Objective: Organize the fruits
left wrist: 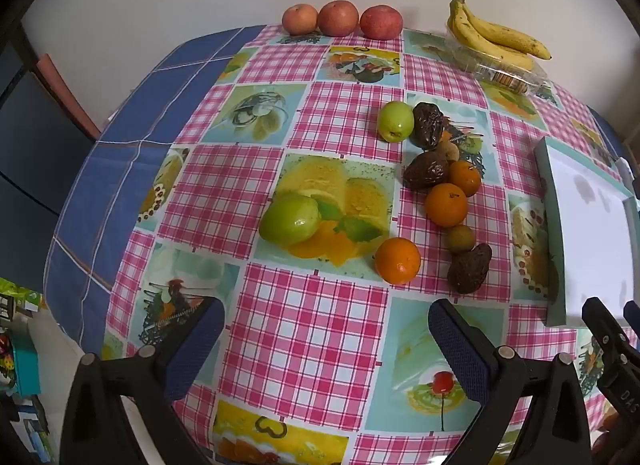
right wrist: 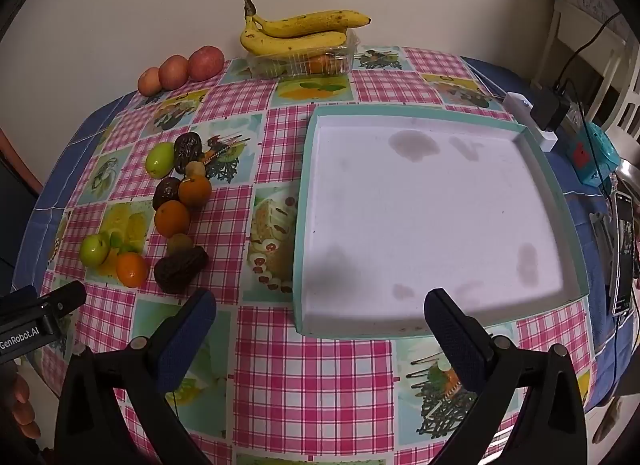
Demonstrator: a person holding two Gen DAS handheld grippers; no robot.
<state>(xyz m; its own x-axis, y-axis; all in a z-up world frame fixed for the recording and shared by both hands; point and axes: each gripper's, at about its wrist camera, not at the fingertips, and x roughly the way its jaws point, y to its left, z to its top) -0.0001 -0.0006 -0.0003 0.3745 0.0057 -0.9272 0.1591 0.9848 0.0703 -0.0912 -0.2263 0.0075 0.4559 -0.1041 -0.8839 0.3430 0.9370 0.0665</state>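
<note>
Orange fruit (left wrist: 397,260) ahead of gaping left tool (left wrist: 324,345), seemingly apart

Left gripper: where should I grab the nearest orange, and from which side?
Grip the nearest orange across its round middle, coming straight in from the front. The left gripper is open and empty, the near side looks clear, and a dark wrinkled fruit sits close on its right, so keep that finger tight.
</note>
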